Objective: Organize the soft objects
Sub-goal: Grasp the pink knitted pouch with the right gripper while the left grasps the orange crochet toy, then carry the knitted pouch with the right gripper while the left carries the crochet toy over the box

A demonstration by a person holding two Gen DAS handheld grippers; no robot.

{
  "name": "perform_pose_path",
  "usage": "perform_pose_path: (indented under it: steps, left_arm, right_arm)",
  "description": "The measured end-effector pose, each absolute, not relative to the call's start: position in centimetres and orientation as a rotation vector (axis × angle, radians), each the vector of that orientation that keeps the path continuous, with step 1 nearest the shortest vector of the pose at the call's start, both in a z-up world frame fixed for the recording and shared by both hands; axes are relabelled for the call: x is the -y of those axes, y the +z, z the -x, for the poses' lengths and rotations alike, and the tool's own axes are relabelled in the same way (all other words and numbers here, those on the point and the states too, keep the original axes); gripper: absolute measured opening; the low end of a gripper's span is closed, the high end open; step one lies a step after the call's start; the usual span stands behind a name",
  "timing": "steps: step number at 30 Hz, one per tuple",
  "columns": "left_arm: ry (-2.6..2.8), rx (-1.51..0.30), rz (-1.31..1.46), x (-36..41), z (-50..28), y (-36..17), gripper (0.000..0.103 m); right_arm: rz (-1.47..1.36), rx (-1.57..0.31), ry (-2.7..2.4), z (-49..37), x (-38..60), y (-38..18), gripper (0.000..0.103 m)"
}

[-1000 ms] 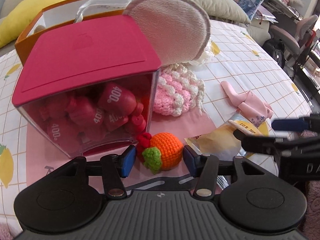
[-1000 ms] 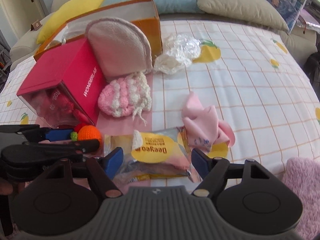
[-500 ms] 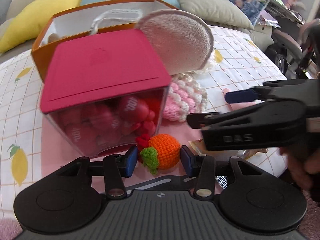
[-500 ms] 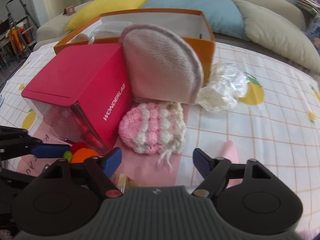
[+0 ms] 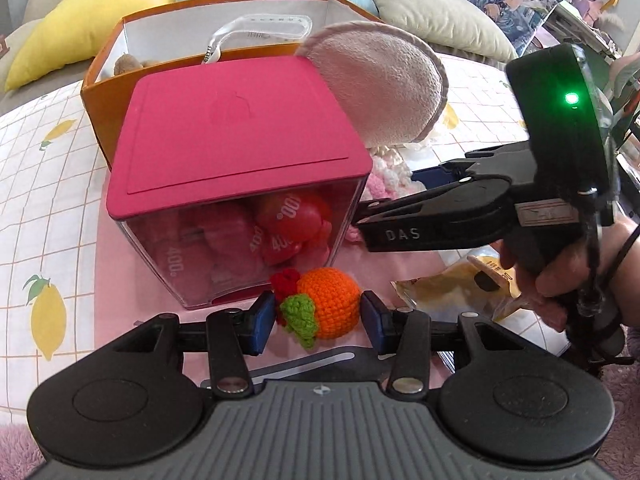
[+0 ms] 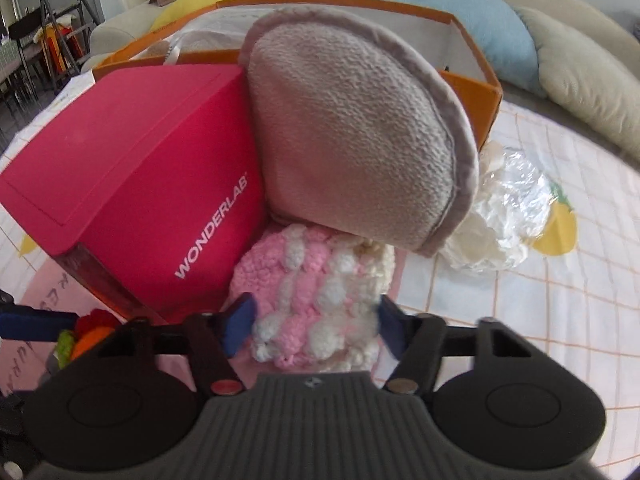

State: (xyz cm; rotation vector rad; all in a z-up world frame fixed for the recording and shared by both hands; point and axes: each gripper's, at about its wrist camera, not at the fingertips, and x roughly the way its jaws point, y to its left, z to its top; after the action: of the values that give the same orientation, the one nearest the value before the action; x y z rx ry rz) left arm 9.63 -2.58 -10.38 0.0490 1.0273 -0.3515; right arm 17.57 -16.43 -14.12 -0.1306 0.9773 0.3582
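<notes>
My left gripper has closed in on a crocheted orange fruit with a green leaf and red bit; both blue pads touch its sides. It sits in front of a red-lidded clear box of red pouches. My right gripper is open around a pink and white crocheted piece, with the pads at either side and a small gap on the left. A round beige plush cushion leans on an orange box behind. The right gripper also shows in the left wrist view.
A yellow snack packet lies at the right under the right hand. A crumpled clear plastic wrap lies right of the cushion. Yellow, blue and beige pillows line the back. The cloth has lemon prints.
My left pads have narrowed onto the orange fruit. My right gripper has moved forward from the snack packet to the pink and white crocheted piece, which now sits between its pads.
</notes>
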Motion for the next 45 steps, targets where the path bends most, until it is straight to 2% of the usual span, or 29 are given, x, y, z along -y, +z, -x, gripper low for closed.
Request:
perform_pose_path:
  steps: [1,2,3,4,13,19,35,45]
  left_arm:
    - [-0.354,-1.029,-0.047,2.6,-9.7,-10.4,0.053]
    - [-0.355,-1.03,-0.046,2.5,-9.8,-10.5,0.053]
    - [-0.356,-1.028,-0.046,2.5,-9.7,-10.4,0.053]
    - [-0.358,-1.026,-0.045,2.6,-9.7,-10.4,0.053]
    - [-0.362,-0.979,-0.026,1.7,-8.7,-9.3,0.053]
    - [-0.355,-0.932,-0.007,1.1,-7.5,-7.5,0.053]
    - [-0.317,-0.776,0.046,-0.2,-5.0,0.0,0.053]
    - [-0.283,-0.686,0.028,-0.7,-5.7,3.7,0.053]
  right_arm:
    - [0.125,-0.974,0.359,-17.5,16.5,-14.0,0.052]
    - [0.122,-0.968,0.355,-17.4,16.7,-13.7,0.045]
    - [0.125,-0.959,0.346,-17.2,16.9,-13.4,0.029]
    - [0.132,-0.947,0.329,-17.0,17.1,-13.0,0.024]
    - [0.118,-0.91,0.194,-14.6,19.8,-9.7,0.023]
    - [0.076,-0.837,0.155,-12.0,20.6,-5.4,0.023]
    - [0.003,-0.745,0.223,-4.4,19.3,1.6,0.024]
    - [-0.01,-0.636,0.261,-3.9,18.6,5.6,0.024]
